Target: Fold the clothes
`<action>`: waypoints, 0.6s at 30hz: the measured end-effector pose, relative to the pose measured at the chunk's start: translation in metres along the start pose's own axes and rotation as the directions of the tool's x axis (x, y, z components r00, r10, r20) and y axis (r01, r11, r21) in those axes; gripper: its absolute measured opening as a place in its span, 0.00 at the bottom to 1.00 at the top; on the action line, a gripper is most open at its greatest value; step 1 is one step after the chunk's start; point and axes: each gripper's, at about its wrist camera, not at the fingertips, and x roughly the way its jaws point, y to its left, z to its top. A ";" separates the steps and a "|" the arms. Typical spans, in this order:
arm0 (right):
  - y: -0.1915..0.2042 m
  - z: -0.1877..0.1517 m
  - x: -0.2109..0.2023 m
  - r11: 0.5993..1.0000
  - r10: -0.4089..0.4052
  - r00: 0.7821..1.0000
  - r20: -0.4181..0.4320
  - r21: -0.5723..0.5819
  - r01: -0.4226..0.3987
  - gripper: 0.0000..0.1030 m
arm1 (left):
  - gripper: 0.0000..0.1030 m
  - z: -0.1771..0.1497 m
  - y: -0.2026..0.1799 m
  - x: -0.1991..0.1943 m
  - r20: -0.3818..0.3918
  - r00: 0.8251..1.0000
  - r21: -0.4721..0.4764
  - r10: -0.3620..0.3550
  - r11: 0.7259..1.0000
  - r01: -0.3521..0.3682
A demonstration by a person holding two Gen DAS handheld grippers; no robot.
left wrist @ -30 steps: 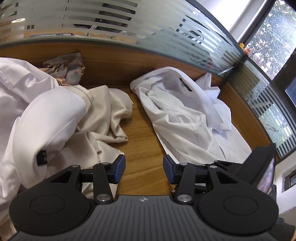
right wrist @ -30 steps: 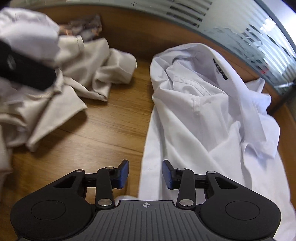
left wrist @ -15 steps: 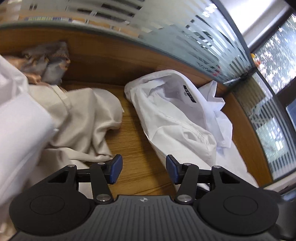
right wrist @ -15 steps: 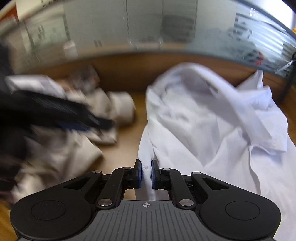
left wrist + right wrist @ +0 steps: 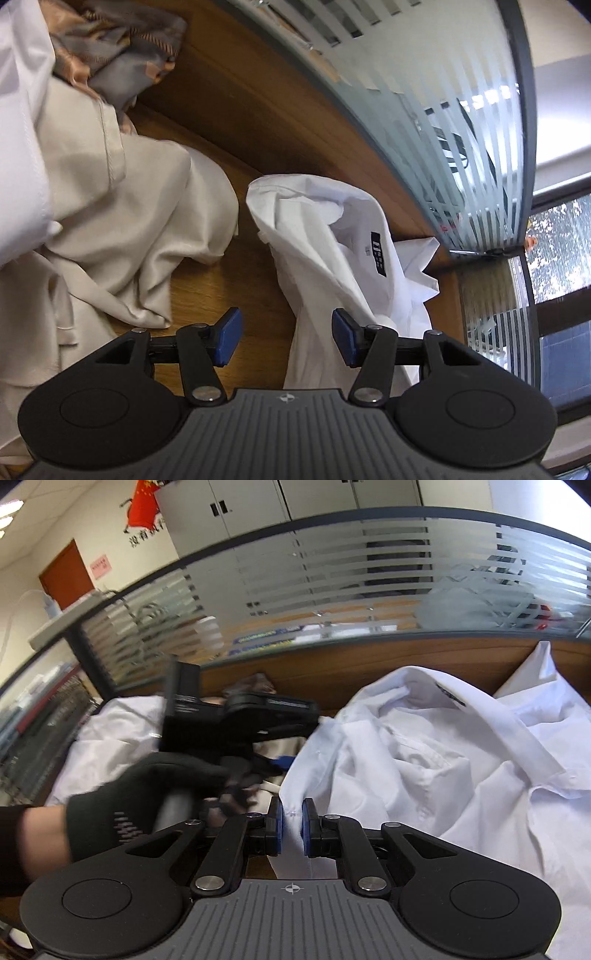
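A crumpled white shirt (image 5: 424, 753) with a dark collar label lies on the wooden desk (image 5: 207, 295). My right gripper (image 5: 291, 825) is shut on the shirt's buttoned front edge and holds it lifted off the desk. In the left wrist view the white shirt (image 5: 314, 236) rises in a peak just beyond my left gripper (image 5: 286, 338), which is open, its blue pads pressing on nothing. A gloved hand (image 5: 147, 794) holds the left gripper's black body (image 5: 236, 720) to the left of the shirt.
A beige garment (image 5: 129, 221) is heaped left of the shirt, with another white garment (image 5: 22, 129) over it and a patterned scarf (image 5: 122, 48) behind. A striped glass partition (image 5: 351, 576) on a wooden ledge borders the desk's far side.
My right gripper shut on the shirt's front edge and rose, pulling the fabric up. My left gripper rolled, moved closer to the shirt and spread its jaws a little wider.
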 end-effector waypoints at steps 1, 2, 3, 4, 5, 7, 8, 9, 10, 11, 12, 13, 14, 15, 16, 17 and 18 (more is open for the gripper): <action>0.002 0.001 -0.003 1.000 0.010 1.000 0.006 0.003 -0.010 0.12 | 0.57 0.001 0.001 0.002 0.002 1.000 -0.016 -0.002 1.000 0.002; 0.003 0.003 -0.006 1.000 0.020 1.000 0.012 0.005 -0.020 0.12 | 0.57 0.002 0.004 0.002 0.017 1.000 -0.048 -0.009 0.999 0.010; 0.006 0.004 -0.009 1.000 0.026 0.999 0.020 0.002 -0.026 0.12 | 0.57 0.003 0.007 0.001 0.038 0.999 -0.085 -0.018 0.996 0.021; 0.009 0.006 -0.012 1.000 0.029 0.999 0.028 0.001 -0.029 0.12 | 0.57 0.004 0.010 -0.001 0.057 0.998 -0.112 -0.026 0.993 0.032; 0.010 0.008 -0.016 0.999 0.034 0.999 0.036 0.004 -0.035 0.12 | 0.57 0.004 0.012 -0.004 0.074 0.997 -0.124 -0.033 0.991 0.042; 0.011 0.011 -0.024 0.999 0.042 0.998 0.053 0.014 -0.042 0.12 | 0.57 0.006 0.013 -0.011 0.105 0.993 -0.123 -0.047 0.991 0.060; 0.012 0.012 -0.028 0.999 0.045 0.997 0.062 0.018 -0.046 0.12 | 0.57 0.006 0.014 -0.015 0.119 0.992 -0.126 -0.052 0.990 0.067; 0.013 0.014 -0.032 0.998 0.049 0.996 0.071 0.023 -0.050 0.12 | 0.57 0.007 0.016 -0.020 0.133 0.989 -0.143 -0.059 0.987 0.078; 0.012 0.015 -0.035 0.998 0.049 0.996 0.076 0.026 -0.051 0.12 | 0.57 0.007 0.019 -0.024 0.148 0.987 -0.165 -0.066 0.982 0.091; 0.013 0.015 -0.038 0.998 0.051 0.996 0.078 0.027 -0.053 0.12 | 0.58 0.008 0.022 -0.027 0.156 0.985 -0.189 -0.075 0.976 0.105; 0.013 0.015 -0.040 0.998 0.050 0.996 0.077 0.029 -0.053 0.12 | 0.59 0.008 0.023 -0.026 0.150 0.985 -0.206 -0.086 0.972 0.116; 0.013 0.015 -0.042 0.998 0.050 0.996 0.077 0.030 -0.053 0.12 | 0.60 0.009 0.024 -0.024 0.141 0.985 -0.220 -0.097 0.967 0.127; 0.014 0.015 -0.043 0.998 0.049 0.996 0.078 0.031 -0.052 0.12 | 0.62 0.009 0.024 -0.022 0.132 0.985 -0.233 -0.109 0.963 0.137; 0.015 0.015 -0.044 0.998 0.052 0.996 0.077 0.030 -0.055 0.12 | 0.63 0.009 0.023 -0.017 0.114 0.986 -0.241 -0.125 0.959 0.149; 0.016 0.014 -0.044 0.998 0.055 0.996 0.074 0.032 -0.058 0.12 | 0.63 0.009 0.020 -0.012 0.092 0.986 -0.246 -0.143 0.956 0.161; 0.016 0.013 -0.044 0.998 0.054 0.996 0.071 0.032 -0.057 0.12 | 0.64 0.009 0.018 -0.006 0.069 0.985 -0.252 -0.161 0.952 0.173; 0.019 0.012 -0.043 0.998 0.050 0.996 0.070 0.031 -0.052 0.12 | 0.64 0.009 0.015 0.001 0.045 0.985 -0.247 -0.168 0.953 0.174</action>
